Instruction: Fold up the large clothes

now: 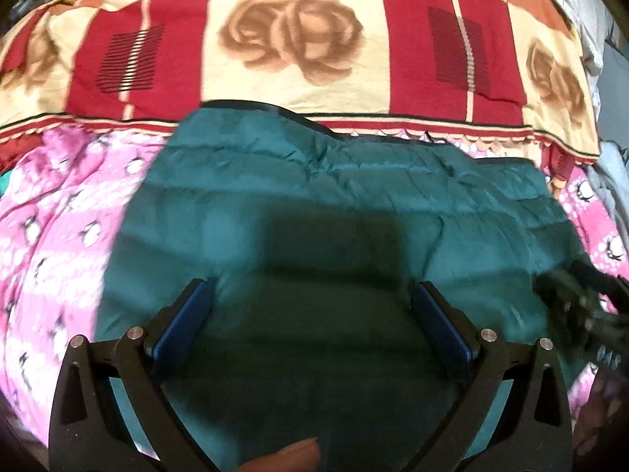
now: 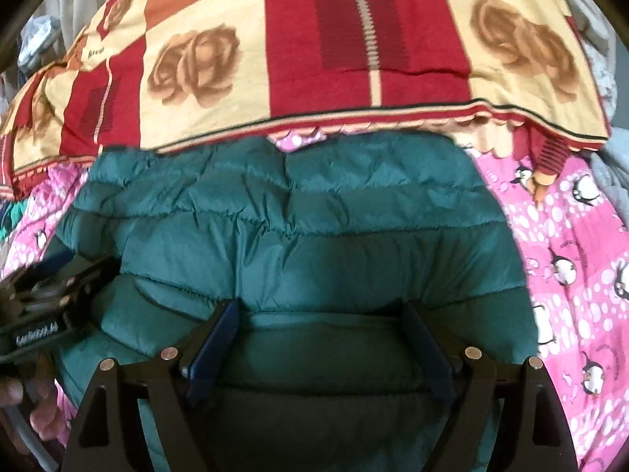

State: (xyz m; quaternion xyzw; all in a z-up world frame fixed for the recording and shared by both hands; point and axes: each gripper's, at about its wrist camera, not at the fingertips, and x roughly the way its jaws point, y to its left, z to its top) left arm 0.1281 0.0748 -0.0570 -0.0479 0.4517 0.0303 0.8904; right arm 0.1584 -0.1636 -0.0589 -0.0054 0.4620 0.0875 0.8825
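Note:
A teal quilted puffer jacket point(image 1: 334, 204) lies spread on a pink penguin-print sheet point(image 1: 59, 228); it also fills the middle of the right wrist view point(image 2: 298, 228). My left gripper point(image 1: 312, 295) is open, its blue-padded fingers point(image 1: 188, 314) wide apart just above the jacket's near part. My right gripper point(image 2: 320, 314) is open too, over a raised fold of the jacket near its front edge. The right gripper shows at the right edge of the left wrist view point(image 1: 582, 306), and the left gripper at the left edge of the right wrist view point(image 2: 51, 291).
A red and cream blanket with rose print point(image 1: 298, 39) lies behind the jacket, its scalloped hem touching the jacket's far edge; it also shows in the right wrist view point(image 2: 314, 59). Grey and white cloth point(image 1: 613, 173) is piled at the right.

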